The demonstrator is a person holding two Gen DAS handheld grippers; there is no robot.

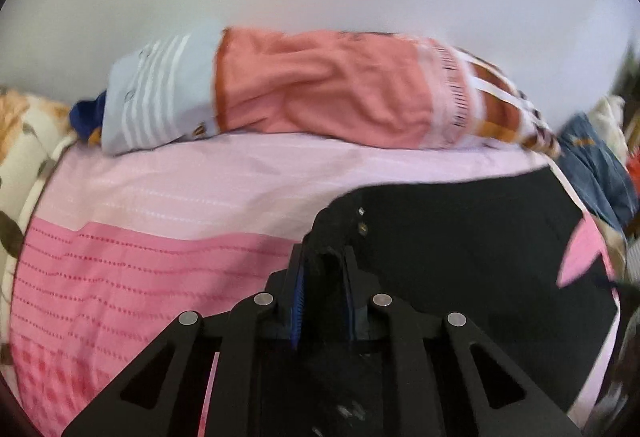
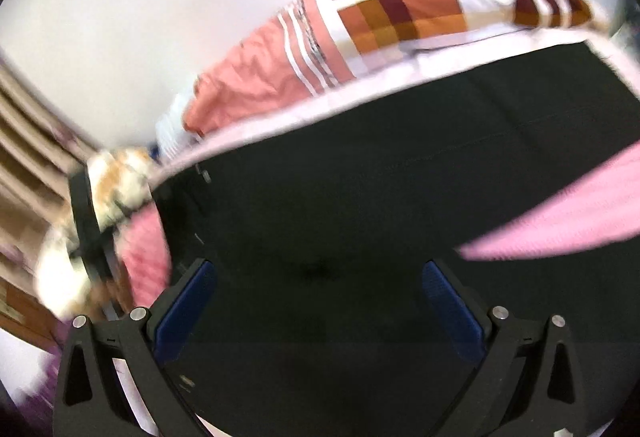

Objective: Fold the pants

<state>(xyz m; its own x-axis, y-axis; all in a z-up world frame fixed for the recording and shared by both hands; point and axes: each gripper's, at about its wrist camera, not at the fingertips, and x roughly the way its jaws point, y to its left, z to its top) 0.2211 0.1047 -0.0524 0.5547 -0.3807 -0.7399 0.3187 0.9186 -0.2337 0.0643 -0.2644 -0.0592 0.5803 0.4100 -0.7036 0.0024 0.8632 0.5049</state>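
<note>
Black pants [image 1: 460, 237] lie on a pink bedspread [image 1: 140, 269]. In the left wrist view my left gripper [image 1: 326, 261] is shut on the pants' waist corner, near two small metal buttons; black cloth bunches between its blue pads. In the right wrist view the pants [image 2: 380, 197] fill the middle. My right gripper [image 2: 320, 277] is open, its blue pads [image 2: 188, 301] wide apart just above the black cloth. The left gripper's black frame [image 2: 88, 221] shows at the left of that view, blurred.
A row of pillows lies along the white wall: a salmon one [image 1: 320, 89], a light blue striped one [image 1: 156, 97] and an orange checked one [image 2: 400, 9]. Floral bedding [image 1: 24, 141] is at the left, blue cloth [image 1: 596, 165] at the right.
</note>
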